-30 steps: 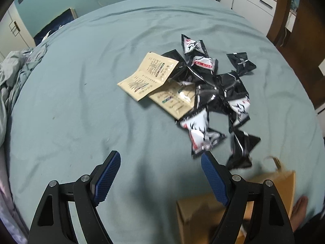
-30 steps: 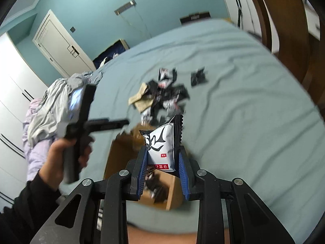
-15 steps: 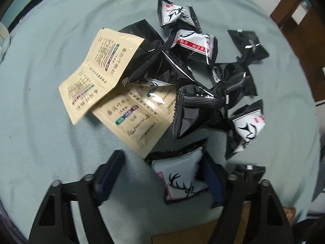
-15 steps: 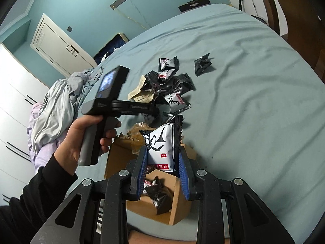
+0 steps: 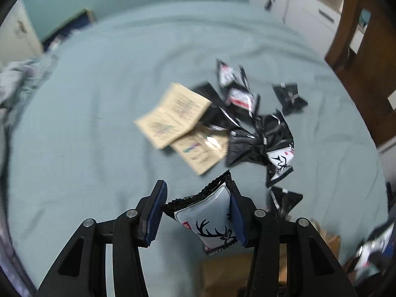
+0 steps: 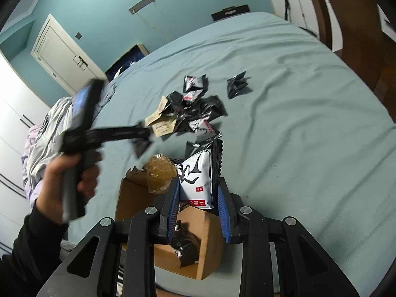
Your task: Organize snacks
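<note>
Both grippers w/ snack packets, left (image 5: 196, 214) closing.

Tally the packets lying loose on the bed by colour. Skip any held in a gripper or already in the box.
Black-and-white snack packets: 8, as far as the overlapping pile lets me separate them
Tan sachets: 2
Total: 10

Snack packets (image 6: 198, 109) piled mid-bed (image 6: 297, 99), cardboard box (image 6: 205, 225) nearer, one packet (image 6: 184, 245) inside
</note>
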A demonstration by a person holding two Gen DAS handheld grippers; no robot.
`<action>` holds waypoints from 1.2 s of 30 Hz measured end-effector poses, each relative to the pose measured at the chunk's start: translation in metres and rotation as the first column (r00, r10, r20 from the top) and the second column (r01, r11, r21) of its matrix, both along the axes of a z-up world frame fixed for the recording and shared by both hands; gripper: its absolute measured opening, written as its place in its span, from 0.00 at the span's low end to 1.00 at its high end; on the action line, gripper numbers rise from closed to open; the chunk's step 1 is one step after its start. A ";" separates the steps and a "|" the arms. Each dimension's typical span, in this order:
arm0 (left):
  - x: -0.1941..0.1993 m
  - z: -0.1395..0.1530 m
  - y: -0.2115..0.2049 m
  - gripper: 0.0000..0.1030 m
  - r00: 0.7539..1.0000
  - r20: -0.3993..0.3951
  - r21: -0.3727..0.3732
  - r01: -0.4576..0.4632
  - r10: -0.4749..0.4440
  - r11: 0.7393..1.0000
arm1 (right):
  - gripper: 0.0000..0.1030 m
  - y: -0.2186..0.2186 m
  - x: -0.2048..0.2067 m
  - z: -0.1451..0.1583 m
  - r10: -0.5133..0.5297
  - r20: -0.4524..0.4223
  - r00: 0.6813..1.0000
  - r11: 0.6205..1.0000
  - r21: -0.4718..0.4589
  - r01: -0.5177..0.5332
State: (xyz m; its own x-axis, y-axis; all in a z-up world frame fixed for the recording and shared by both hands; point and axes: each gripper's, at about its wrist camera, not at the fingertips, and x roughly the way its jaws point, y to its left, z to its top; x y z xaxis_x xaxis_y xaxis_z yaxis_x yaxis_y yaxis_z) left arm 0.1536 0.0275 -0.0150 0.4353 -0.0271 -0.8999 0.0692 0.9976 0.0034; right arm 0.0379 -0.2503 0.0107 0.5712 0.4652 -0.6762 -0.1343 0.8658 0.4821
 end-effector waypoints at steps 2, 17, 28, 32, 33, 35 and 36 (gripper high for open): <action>-0.027 0.016 0.006 0.46 0.998 0.064 0.030 -0.010 0.008 0.999 | 0.26 -0.002 -0.005 0.002 -0.009 0.007 1.000 1.000 0.003 0.009; -0.149 0.033 -0.032 0.46 0.947 0.145 0.032 0.286 -0.287 0.958 | 0.26 -0.002 -0.042 0.010 0.009 0.079 0.997 1.000 -0.006 -0.008; -0.166 0.028 -0.066 0.92 0.903 0.190 0.203 0.348 -0.385 0.915 | 0.26 -0.003 -0.046 0.006 0.035 0.071 0.997 0.999 0.010 -0.035; -0.155 0.027 -0.051 0.92 0.937 0.183 0.191 0.262 -0.297 0.946 | 0.26 0.006 -0.042 0.006 0.062 0.068 0.996 0.998 0.001 -0.062; -0.152 0.027 -0.046 0.92 0.948 0.178 0.183 0.233 -0.265 0.955 | 0.26 0.008 -0.042 0.006 0.070 0.066 0.995 0.998 -0.002 -0.070; -0.145 0.026 -0.037 0.92 0.962 0.170 0.165 0.186 -0.214 0.968 | 0.26 0.015 -0.041 0.006 0.094 0.062 0.994 0.996 -0.017 -0.093; -0.142 0.025 -0.031 0.92 0.969 0.165 0.152 0.159 -0.184 0.975 | 0.26 0.018 -0.040 0.006 0.104 0.061 0.993 0.994 -0.027 -0.103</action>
State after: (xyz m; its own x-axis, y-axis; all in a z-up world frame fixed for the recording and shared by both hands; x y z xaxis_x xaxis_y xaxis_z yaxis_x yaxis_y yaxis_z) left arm 0.0119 -0.0037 0.0102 0.5873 0.0029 -0.8093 0.2251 0.9600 0.1668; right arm -0.0023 -0.2322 0.0166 0.5621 0.5087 -0.6521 -0.2532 0.8565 0.4499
